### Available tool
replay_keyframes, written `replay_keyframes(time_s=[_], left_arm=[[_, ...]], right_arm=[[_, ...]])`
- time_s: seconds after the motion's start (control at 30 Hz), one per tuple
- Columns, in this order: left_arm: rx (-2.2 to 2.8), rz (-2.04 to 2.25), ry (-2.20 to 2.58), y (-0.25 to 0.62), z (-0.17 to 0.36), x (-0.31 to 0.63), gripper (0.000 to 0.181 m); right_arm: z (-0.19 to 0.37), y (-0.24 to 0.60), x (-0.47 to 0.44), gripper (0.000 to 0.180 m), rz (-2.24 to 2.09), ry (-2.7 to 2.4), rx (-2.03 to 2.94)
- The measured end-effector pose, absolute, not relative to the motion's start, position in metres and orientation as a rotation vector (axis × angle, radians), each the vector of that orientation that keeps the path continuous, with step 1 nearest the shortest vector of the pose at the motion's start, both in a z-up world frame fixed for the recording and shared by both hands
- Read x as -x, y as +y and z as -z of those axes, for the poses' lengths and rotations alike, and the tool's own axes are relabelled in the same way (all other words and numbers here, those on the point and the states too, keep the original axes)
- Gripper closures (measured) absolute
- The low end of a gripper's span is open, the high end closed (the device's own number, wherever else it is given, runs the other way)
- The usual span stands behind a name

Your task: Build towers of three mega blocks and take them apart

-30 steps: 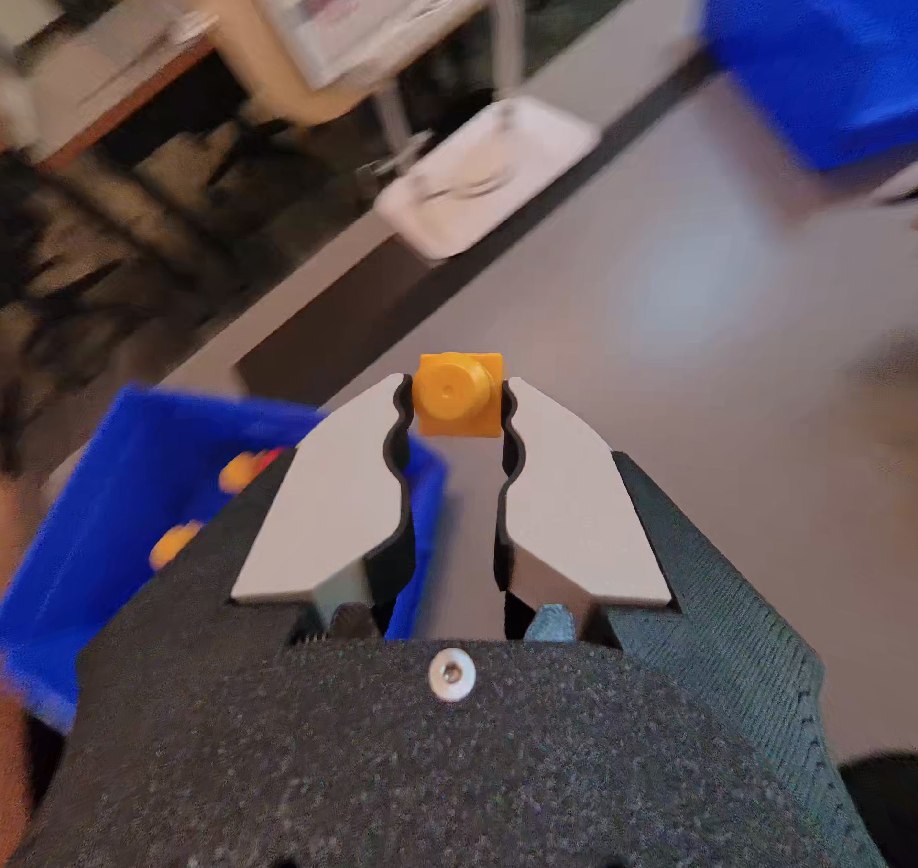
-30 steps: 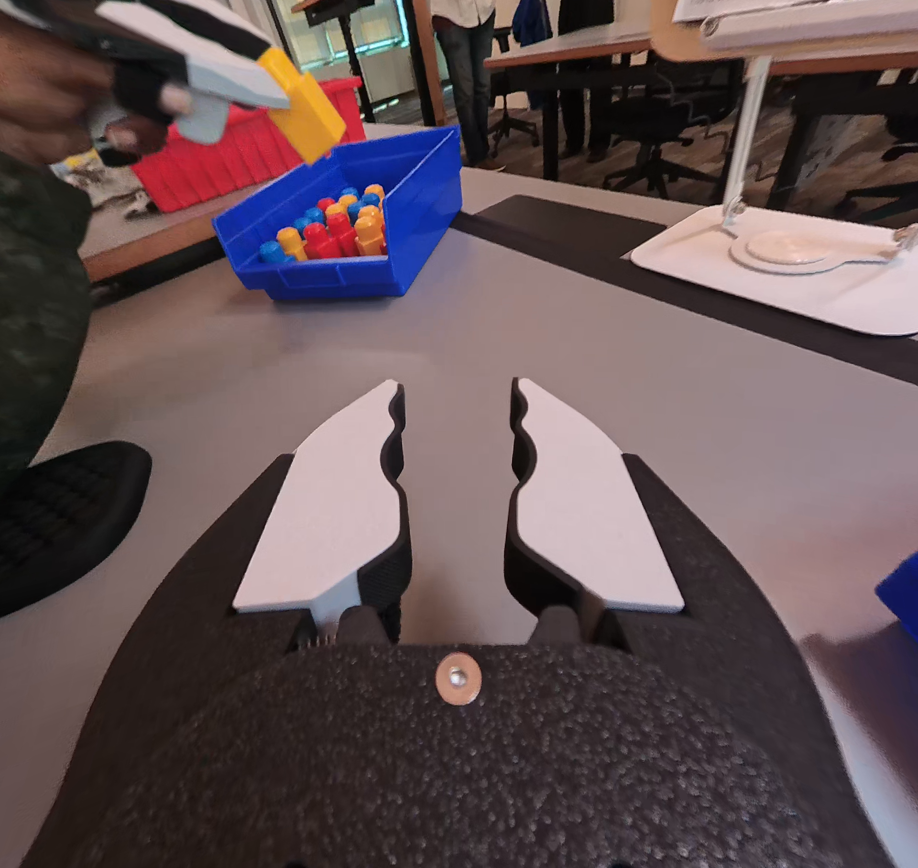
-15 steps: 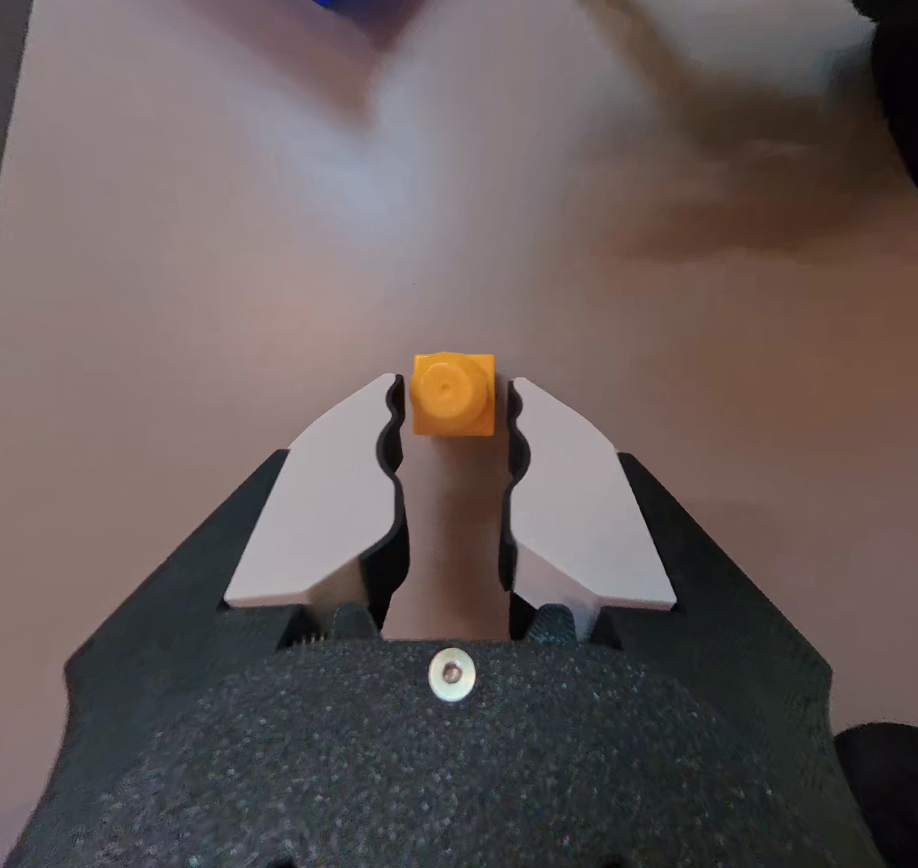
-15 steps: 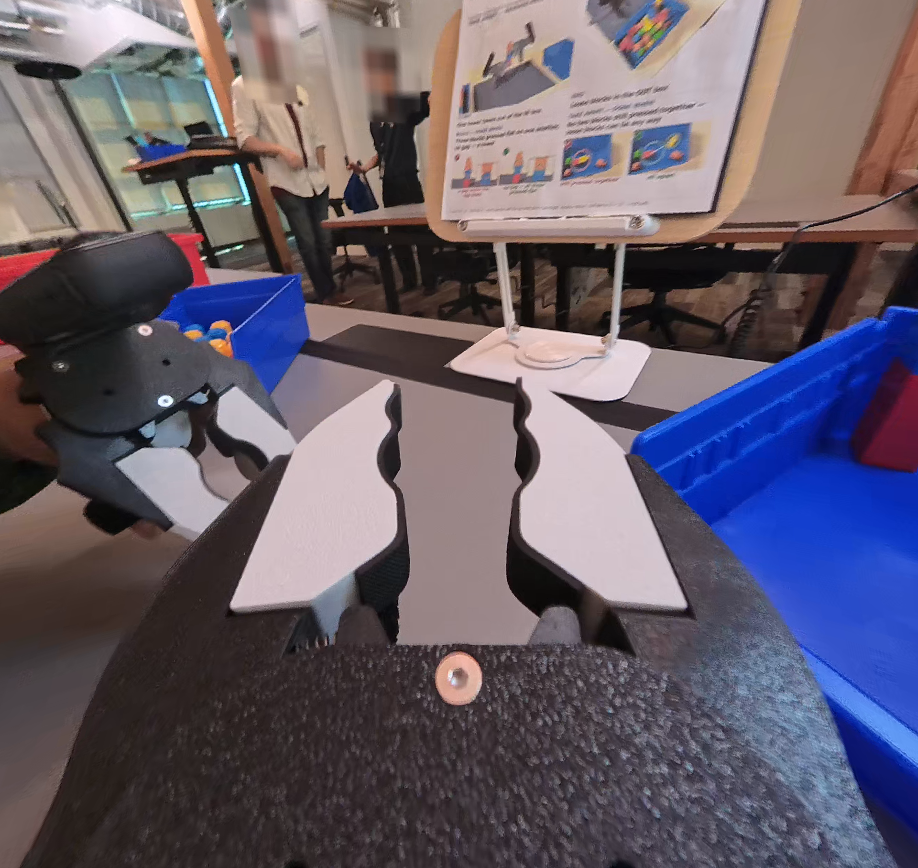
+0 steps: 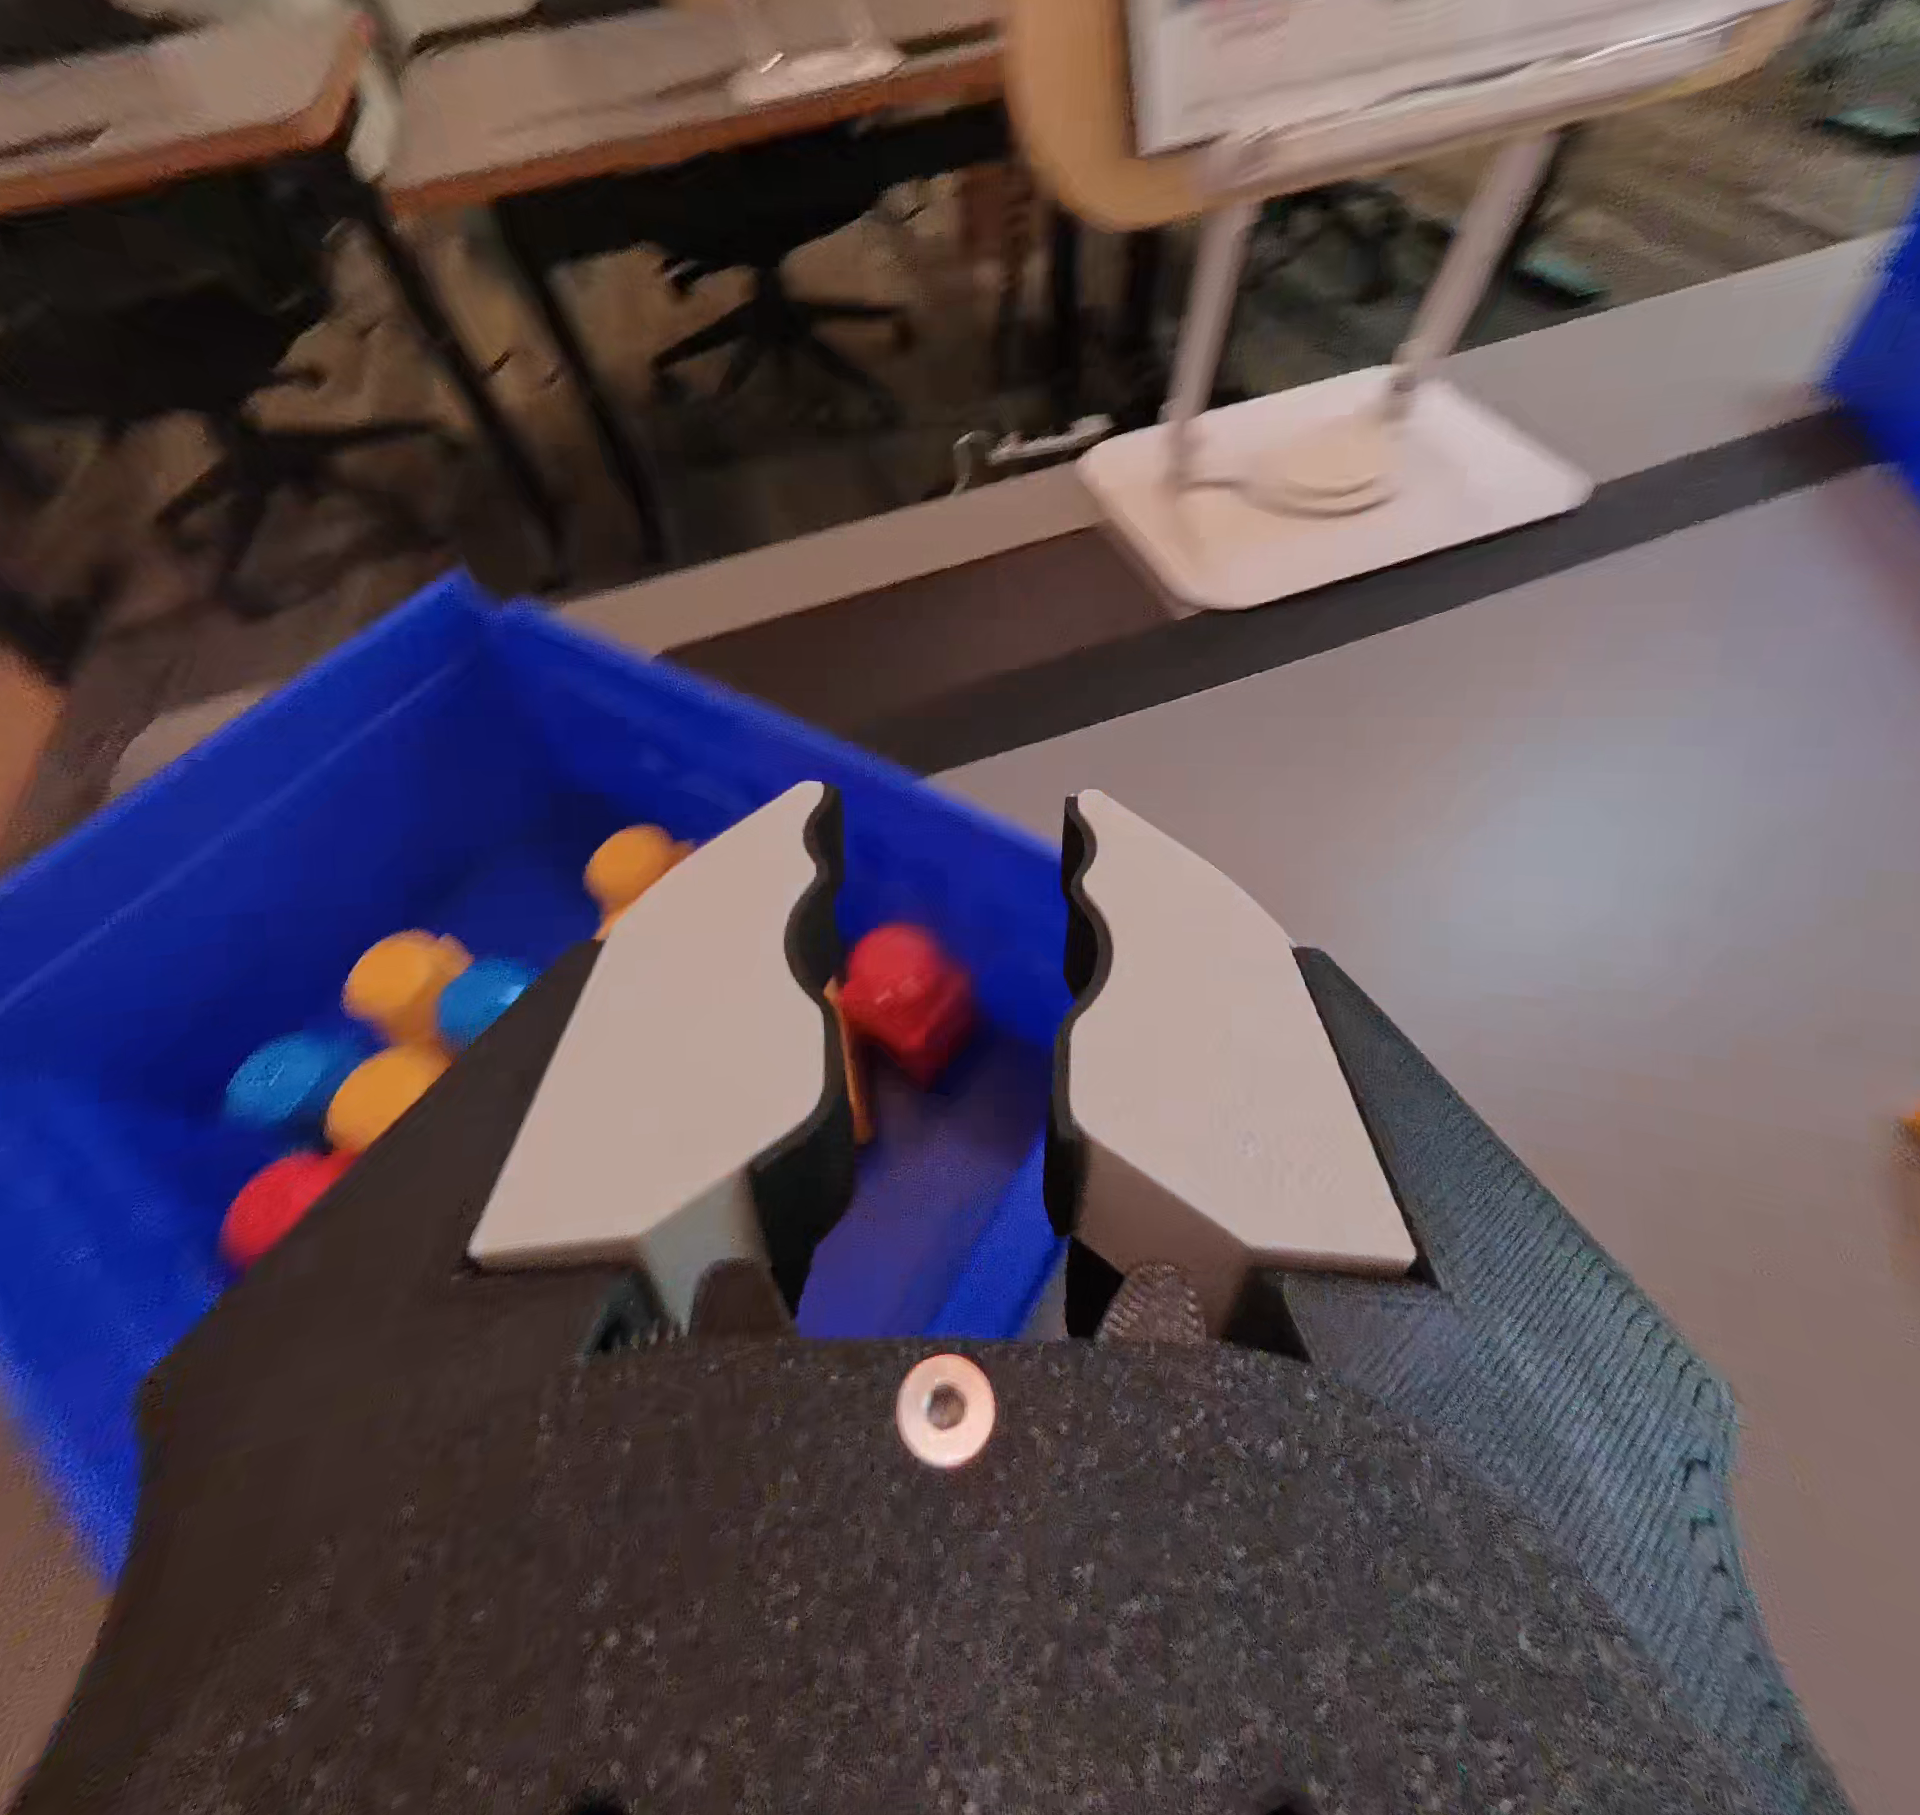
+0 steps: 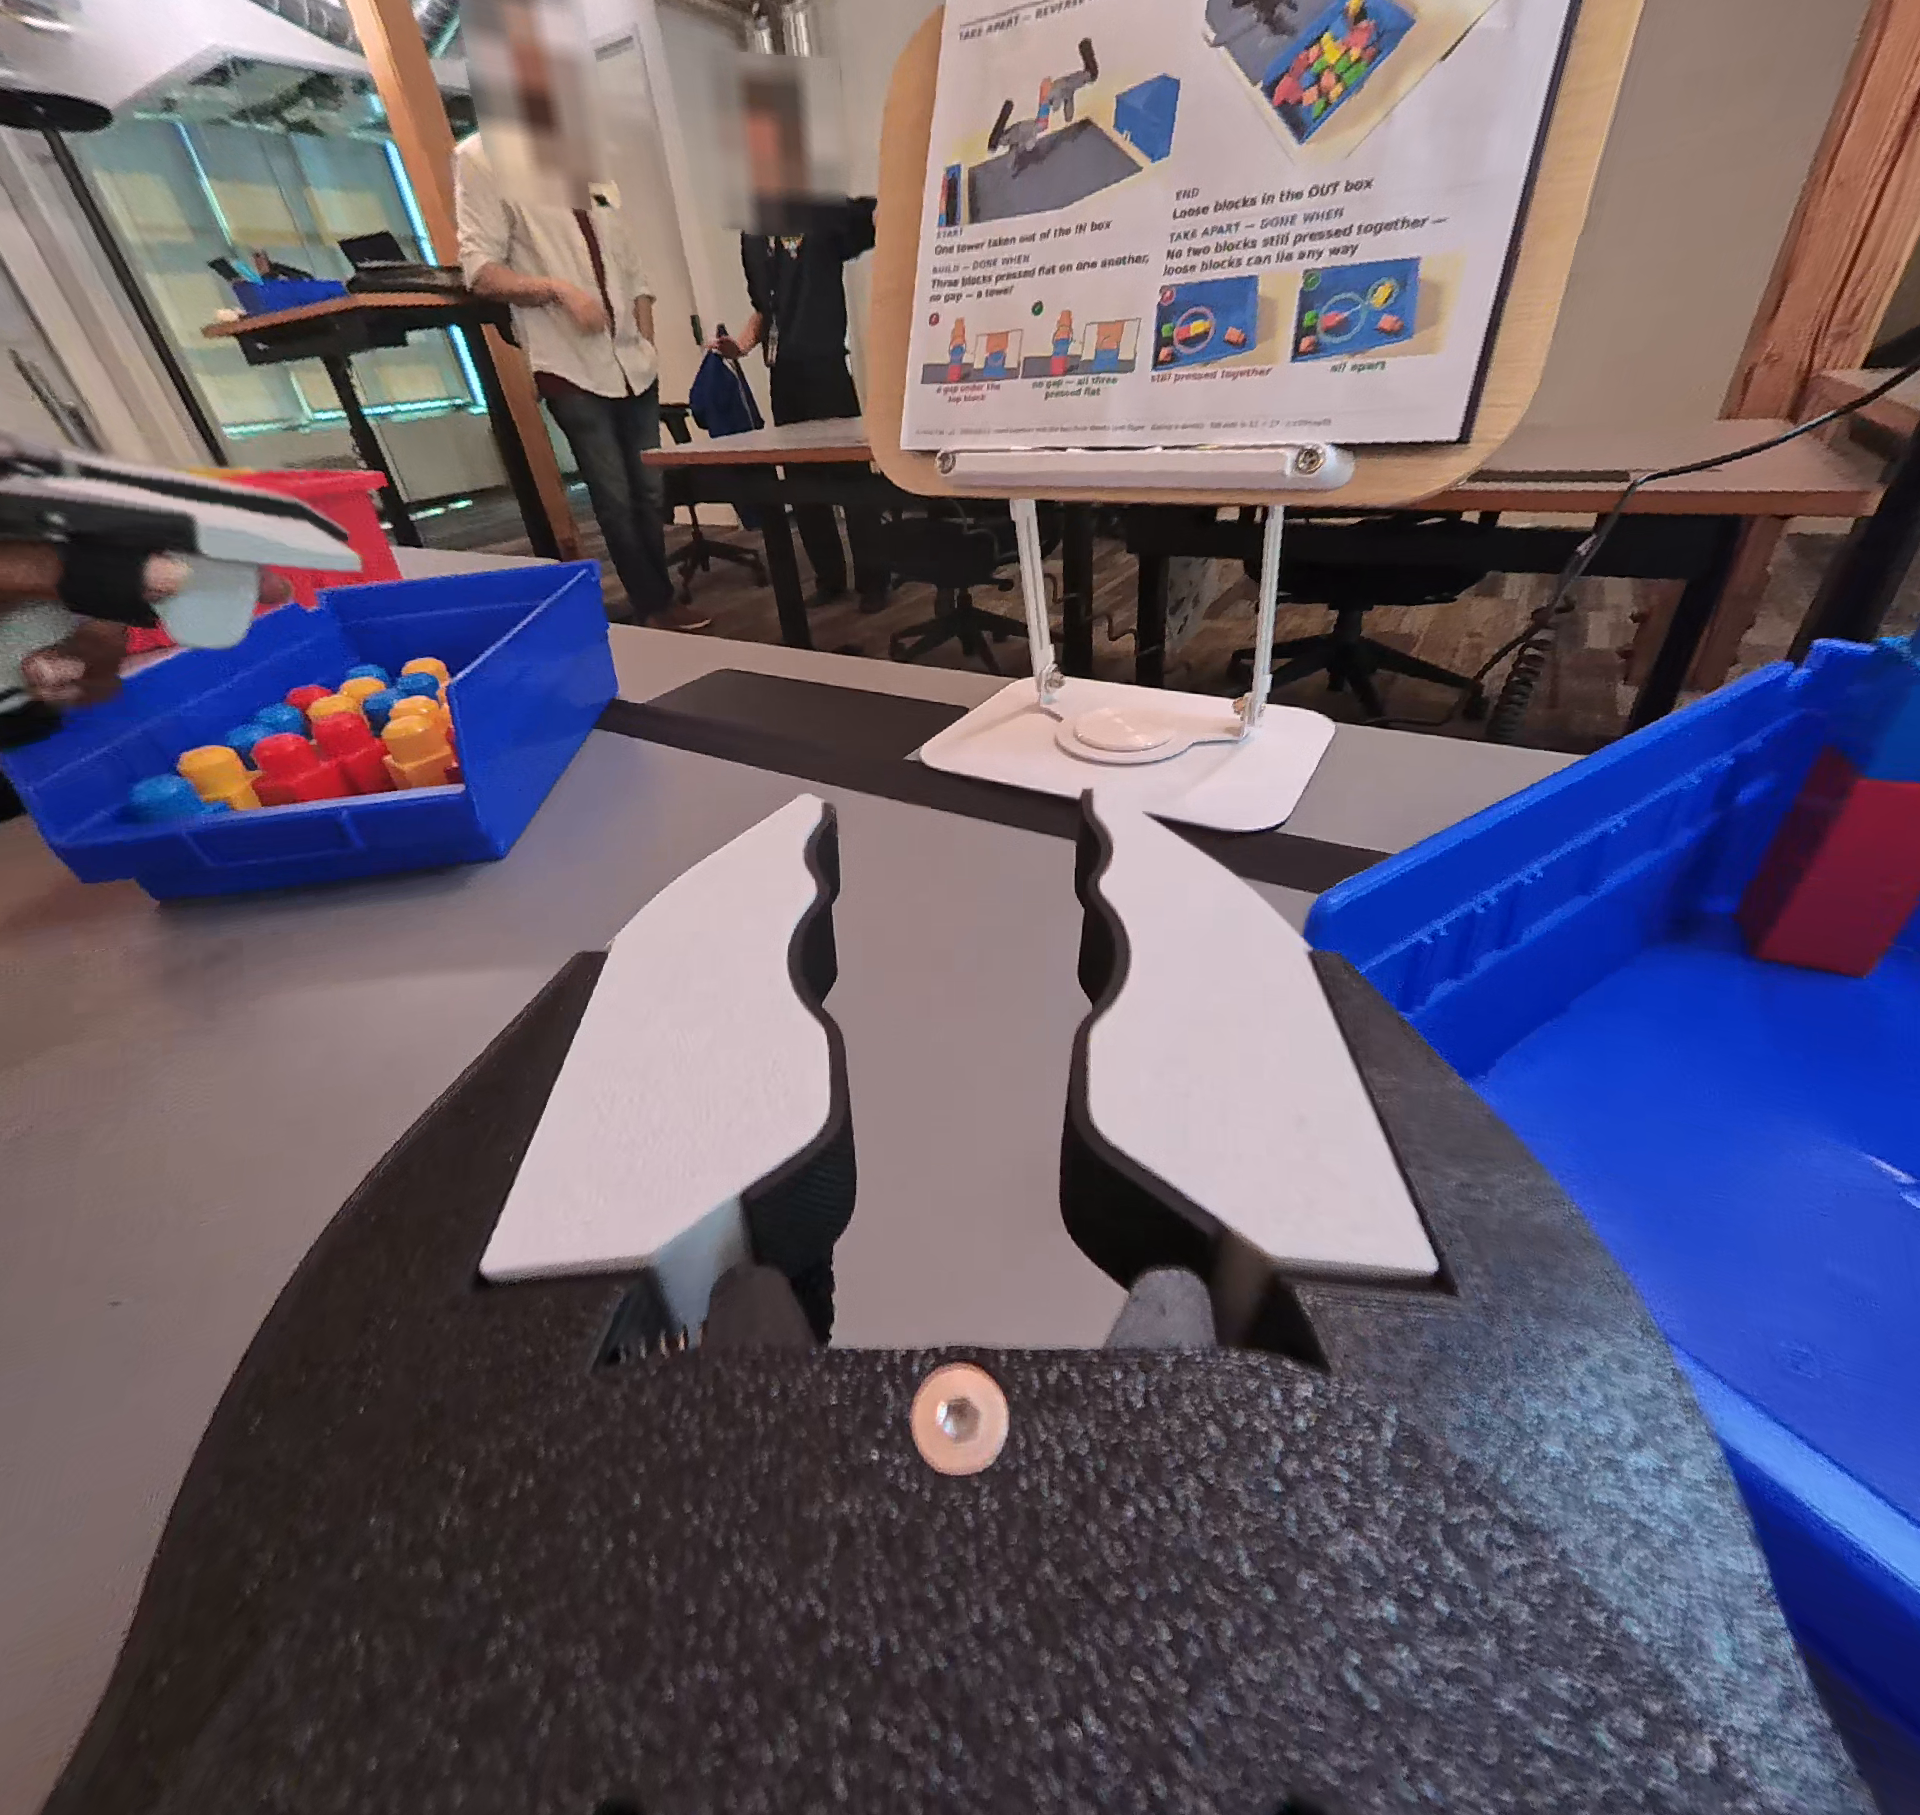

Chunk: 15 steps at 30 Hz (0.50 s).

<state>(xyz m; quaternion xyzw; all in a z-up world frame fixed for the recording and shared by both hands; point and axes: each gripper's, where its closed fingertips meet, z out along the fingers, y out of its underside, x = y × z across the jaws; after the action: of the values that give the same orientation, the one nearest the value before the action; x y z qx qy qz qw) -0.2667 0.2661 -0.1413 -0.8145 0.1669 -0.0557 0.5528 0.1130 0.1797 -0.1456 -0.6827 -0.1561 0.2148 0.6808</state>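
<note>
Two grippers, left point(image 5: 945, 809) & right point(image 6: 951, 809), both empty, jaws apart; instruction sheet point(image 6: 1226, 155) has printed txt.

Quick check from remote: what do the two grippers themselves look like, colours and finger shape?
Both match: the left gripper and right gripper have a black, grainy textured body, a silver screw at centre, and two pale grey fingers with wavy black inner pads. No cables or sleeves show.

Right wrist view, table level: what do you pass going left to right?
Left gripper → blue bin of blocks → white stand base → second blue bin → red block inside it.
</note>
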Motion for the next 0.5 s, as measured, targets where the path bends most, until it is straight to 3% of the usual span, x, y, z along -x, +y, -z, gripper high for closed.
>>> replay_keyframes(time_s=[0.37,0.5], left_arm=[[2.385,-0.152,0.213,0.287,0.262,0.326,0.143],[2.384,-0.205,0.246,0.29,0.262,0.33,0.146]], right_arm=[[0.153,0.179,-0.105,0.136,-0.599,-0.34,1.568],[0.153,0.178,-0.103,0.136,-0.651,-0.328,1.573]])
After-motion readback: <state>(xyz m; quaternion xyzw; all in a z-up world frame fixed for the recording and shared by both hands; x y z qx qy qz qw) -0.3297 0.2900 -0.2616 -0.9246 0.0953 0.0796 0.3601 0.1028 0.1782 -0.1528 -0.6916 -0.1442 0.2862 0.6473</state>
